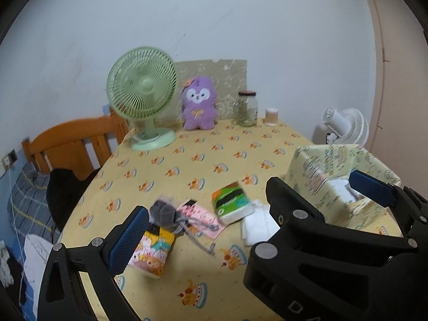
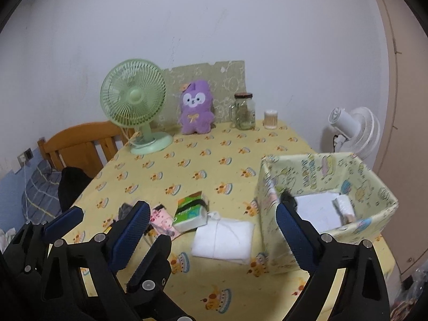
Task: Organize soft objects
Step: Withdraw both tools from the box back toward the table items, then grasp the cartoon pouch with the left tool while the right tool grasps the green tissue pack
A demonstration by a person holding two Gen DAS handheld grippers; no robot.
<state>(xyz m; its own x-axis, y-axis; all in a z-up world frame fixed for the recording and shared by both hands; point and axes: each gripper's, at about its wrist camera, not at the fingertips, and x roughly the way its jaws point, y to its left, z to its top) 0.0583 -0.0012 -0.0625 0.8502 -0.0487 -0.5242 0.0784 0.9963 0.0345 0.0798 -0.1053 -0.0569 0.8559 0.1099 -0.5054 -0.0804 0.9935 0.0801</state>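
1. Yellow cloth with a cake print covers the table (image 1: 187, 160). From my left wrist view, my left hand-held gripper (image 1: 203, 224) stands wide with nothing between its pads. Just beyond it lie the soft things: a grey pouch (image 1: 163, 214) with a striped cord, a pink packet (image 1: 200, 218), a green tissue pack (image 1: 231, 200) and a folded white cloth (image 1: 258, 226), all bunched close. My worry is that closing on the pouch would snag the cord and drag the pink packet along.
2. Beside my left pad a colourful carton (image 1: 153, 251) stands on end near the table edge; a careless nudge could tip it off.
3. From my right wrist view, my right hand-held gripper (image 2: 214, 227) is also wide and empty, poised over the white cloth (image 2: 223, 238). The printed box (image 2: 326, 200) sits just beside it, already holding white items. Its thin walls look floppy, so my right pad could push it askew.
4. Limp cloth may unfold if I pinch only one layer.
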